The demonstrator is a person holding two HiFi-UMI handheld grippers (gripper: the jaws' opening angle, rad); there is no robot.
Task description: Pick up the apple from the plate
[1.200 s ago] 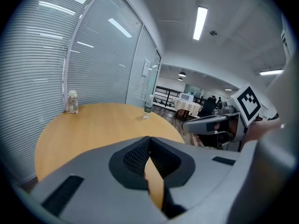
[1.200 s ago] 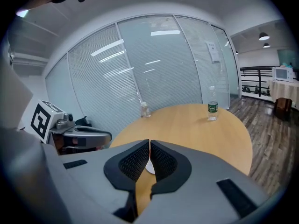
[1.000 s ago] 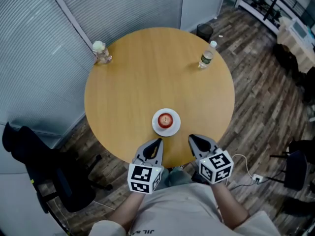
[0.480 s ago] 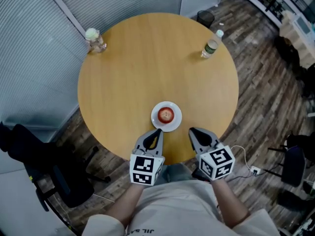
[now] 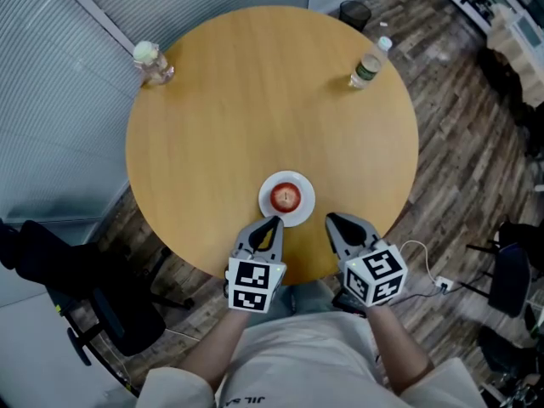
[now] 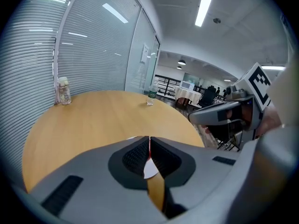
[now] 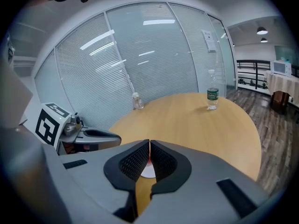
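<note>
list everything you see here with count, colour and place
table: 1, tan wood, round, centre
plate: 1, white, table's near edge
apple: 1, red, on the plate
water bottle: 1, clear, green label, table's far right
small container: 1, clear, pale top, table's far left
office chair: 1, black, floor, lower left
bin: 1, black, floor beyond table
left gripper: grey, shut, empty, by the plate
right gripper: grey, shut, empty, right of the plate
</note>
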